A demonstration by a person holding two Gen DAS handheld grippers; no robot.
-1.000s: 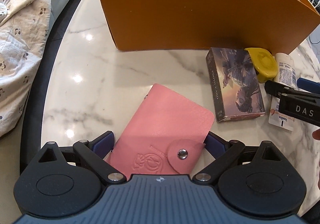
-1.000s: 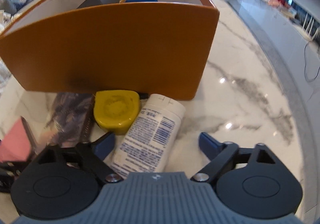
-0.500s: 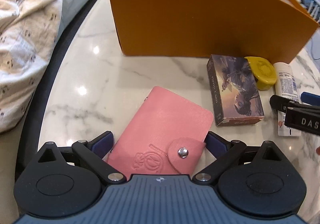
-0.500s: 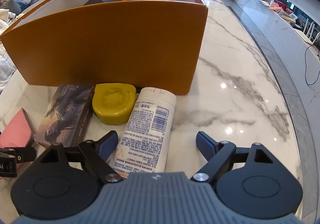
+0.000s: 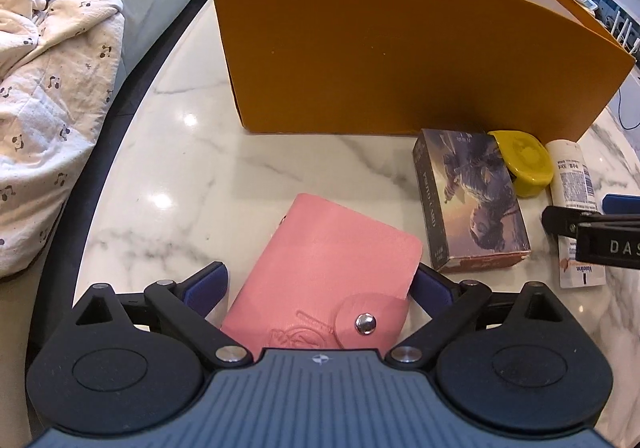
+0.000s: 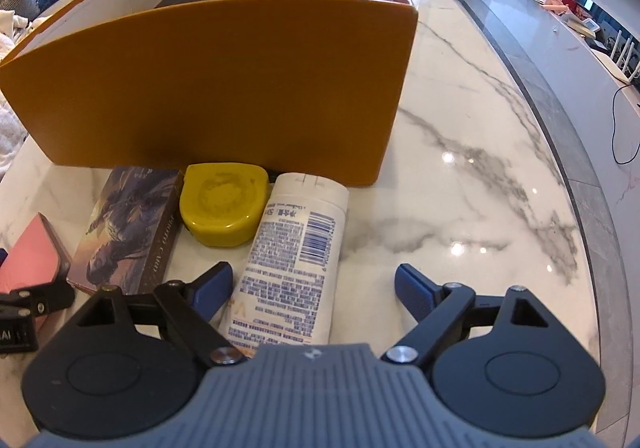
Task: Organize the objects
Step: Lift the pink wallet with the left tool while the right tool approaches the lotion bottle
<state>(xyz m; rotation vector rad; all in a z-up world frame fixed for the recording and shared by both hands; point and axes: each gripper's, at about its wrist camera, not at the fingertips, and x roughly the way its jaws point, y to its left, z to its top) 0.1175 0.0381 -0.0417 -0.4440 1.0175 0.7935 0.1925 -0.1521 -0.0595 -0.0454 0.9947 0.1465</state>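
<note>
Left wrist view: our left gripper point(image 5: 320, 282) has its jaws apart w/ the pink wallet point(image 5: 332, 272) lying flat on the marble table point(image 5: 180, 175) between them; the right-hand pad looks to touch the wallet's edge, the other has a gap, so no clamp yet. Right gripper point(image 6: 310, 282) is also spread wide, the white tube point(image 6: 294, 256) lying between its pads nearer the left one, not pressed.

Risks, as we judge them: the wallet is thin and flat, so pads may ride over it or just shove it on the slick marble. The tube is round and could roll or squirt out when squeezed.

Around: orange box point(image 5: 400, 47) at 12 o'clock, its near wall tall, so both items need a lift over it. Card box point(image 5: 470, 199) and yellow case point(image 5: 524, 163) sit at 1–2 o'clock, crowding the tube's side; the yellow case is just beside the tube.
</note>
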